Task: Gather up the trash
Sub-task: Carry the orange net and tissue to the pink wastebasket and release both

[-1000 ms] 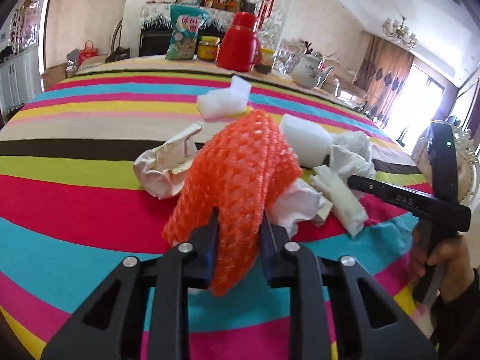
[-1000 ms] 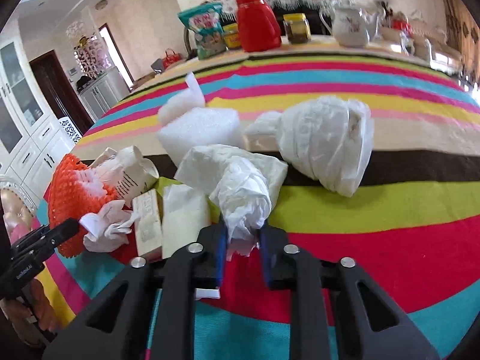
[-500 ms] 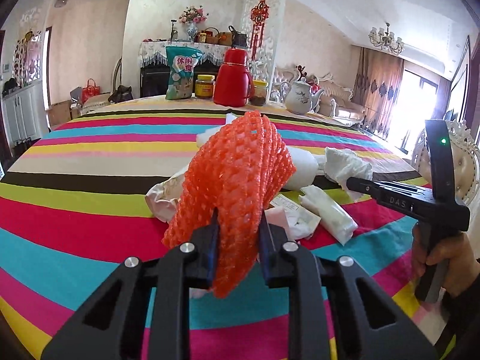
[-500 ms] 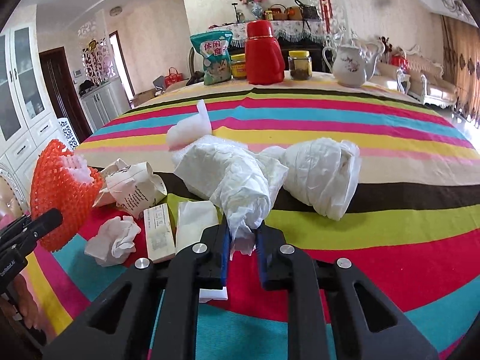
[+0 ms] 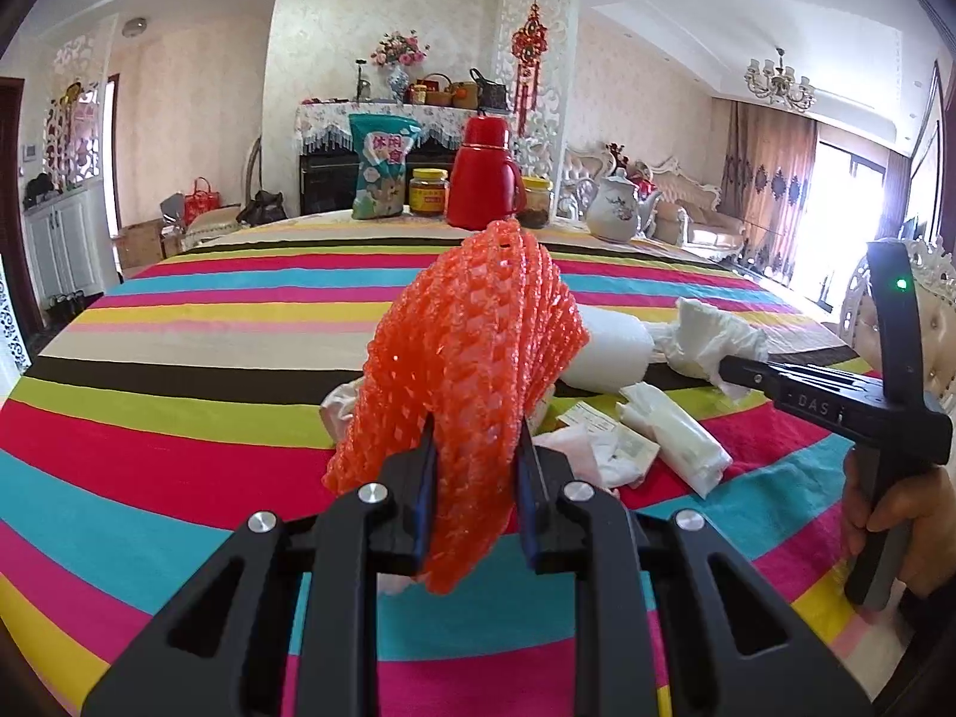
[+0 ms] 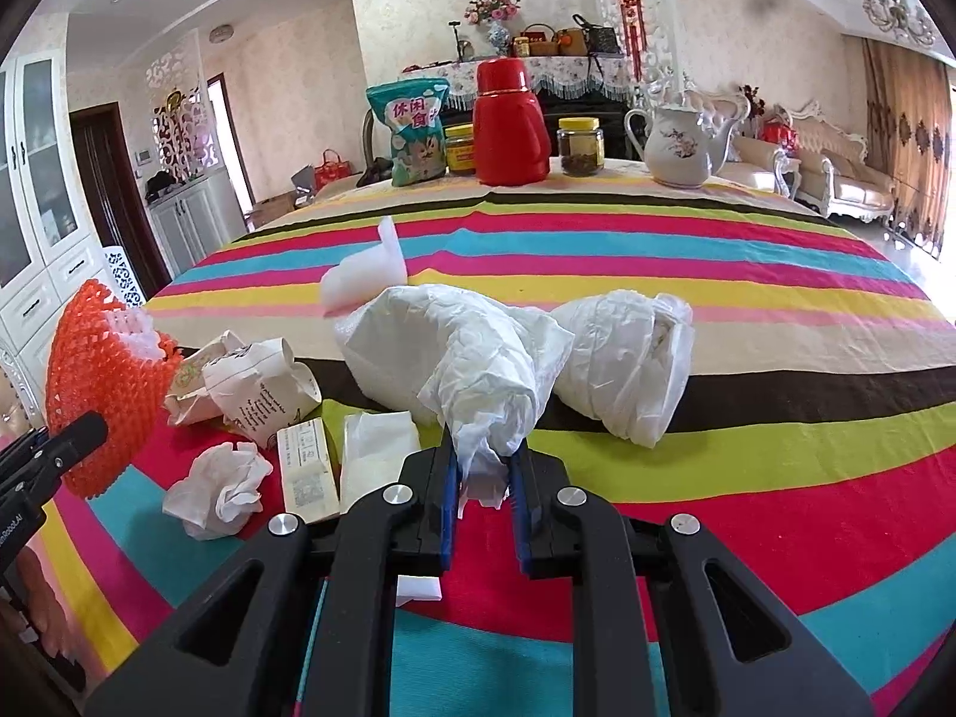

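The left tongs [image 5: 472, 496] are clamped on an orange foam net [image 5: 472, 352], pinched only at its lower edge, low in the frame's centre. It is a soft, stretchy mesh sleeve bulging well above the jaws, so it could slip out or flop sideways if swung quickly. The right tongs [image 6: 484, 496] are closed on a tail of a crumpled white plastic bag [image 6: 460, 352]; that thin twist could tear or pull free, dropping the bag back on the striped surface [image 6: 747, 478]. Left of them lie a tissue wad [image 6: 215, 490], a small carton [image 6: 308, 472] and crumpled paper [image 6: 257, 388], which a dragging bag might scatter.
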Tool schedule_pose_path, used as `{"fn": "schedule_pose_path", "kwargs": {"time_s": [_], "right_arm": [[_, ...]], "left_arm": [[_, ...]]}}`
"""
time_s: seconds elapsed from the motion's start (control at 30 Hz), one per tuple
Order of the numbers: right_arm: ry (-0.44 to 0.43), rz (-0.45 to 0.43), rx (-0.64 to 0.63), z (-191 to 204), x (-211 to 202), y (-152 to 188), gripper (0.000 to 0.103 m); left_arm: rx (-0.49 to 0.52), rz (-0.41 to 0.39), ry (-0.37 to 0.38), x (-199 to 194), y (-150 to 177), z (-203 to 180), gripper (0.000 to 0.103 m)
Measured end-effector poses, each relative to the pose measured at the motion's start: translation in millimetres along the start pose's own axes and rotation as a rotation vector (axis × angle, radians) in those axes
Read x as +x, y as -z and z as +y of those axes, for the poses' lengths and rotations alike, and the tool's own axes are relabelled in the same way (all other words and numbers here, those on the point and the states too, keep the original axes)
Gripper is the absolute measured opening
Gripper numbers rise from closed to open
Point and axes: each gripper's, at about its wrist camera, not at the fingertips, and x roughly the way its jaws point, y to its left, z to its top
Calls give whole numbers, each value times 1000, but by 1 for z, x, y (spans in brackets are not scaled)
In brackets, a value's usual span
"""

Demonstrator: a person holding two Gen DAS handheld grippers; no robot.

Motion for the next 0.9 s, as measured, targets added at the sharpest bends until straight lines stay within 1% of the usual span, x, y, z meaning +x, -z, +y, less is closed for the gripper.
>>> {"fn": "schedule_pose_path", "kwargs": {"time_s": [0.17, 0.4, 0.47, 0.57, 0.7, 0.9], "right_arm": [[21, -6, 11, -2, -2, 0, 16], [55, -18, -20, 6, -5, 1, 16], [18, 3, 14, 9, -9, 6, 16], [3, -2, -40, 27, -18, 11, 16], [-58, -13, -98, 58, -37, 15, 16], [-134, -39, -187, 107, -59, 19, 16]], "left_arm": [[4, -13, -20, -1, -1, 5, 22], [4, -51, -70, -8, -7, 15, 22], [-23, -63, -80, -14, -12, 23, 22], [-33, -84, -112, -25, -17, 31, 22], [-63, -55, -115, -35, -17, 44, 22], [-66, -34, -105, -58, -17, 56, 22]]}}
